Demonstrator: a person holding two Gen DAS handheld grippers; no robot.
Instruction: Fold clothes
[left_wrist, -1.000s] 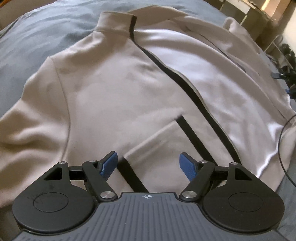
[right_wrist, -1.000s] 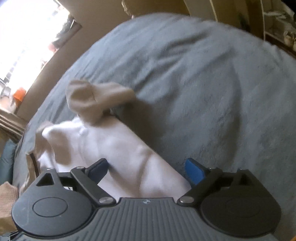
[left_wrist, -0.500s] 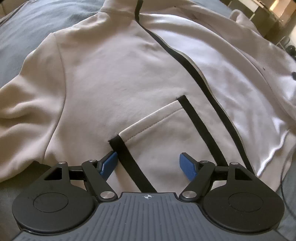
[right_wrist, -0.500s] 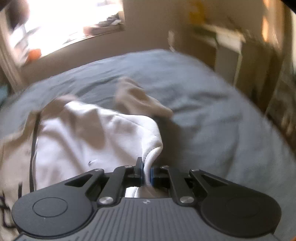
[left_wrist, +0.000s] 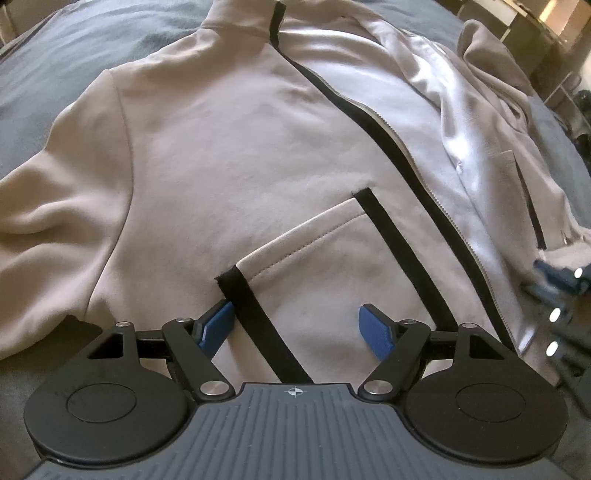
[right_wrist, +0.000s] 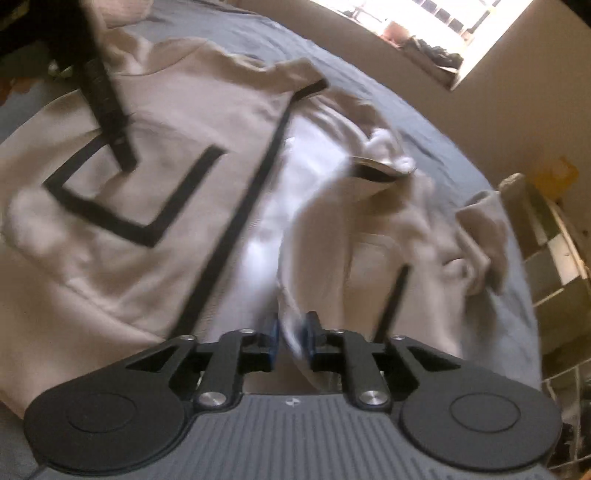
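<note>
A beige zip jacket (left_wrist: 221, 166) with black trim lies front-up on the bed, its right front panel (left_wrist: 443, 110) turned back to show the pale lining. My left gripper (left_wrist: 299, 325) hovers open over the lower pocket (left_wrist: 314, 258), with the black pocket band running between its blue pads. In the right wrist view my right gripper (right_wrist: 291, 332) has the edge of the loose front panel (right_wrist: 332, 229) between its pads, and its jaws are opening. That gripper shows as a blur at the left view's right edge (left_wrist: 554, 295).
A grey bed cover (right_wrist: 406, 92) lies under the jacket. The right sleeve (right_wrist: 480, 229) is bunched beside the panel. Shelving (right_wrist: 554, 258) stands beyond the bed's edge, with a bright window (right_wrist: 443, 29) behind. A dark bar (right_wrist: 107, 107) reaches down onto the pocket area.
My right gripper went from open to closed on the panel edge, then swept sideways with it over the jacket while rolling. The left gripper stayed open over the pocket.
</note>
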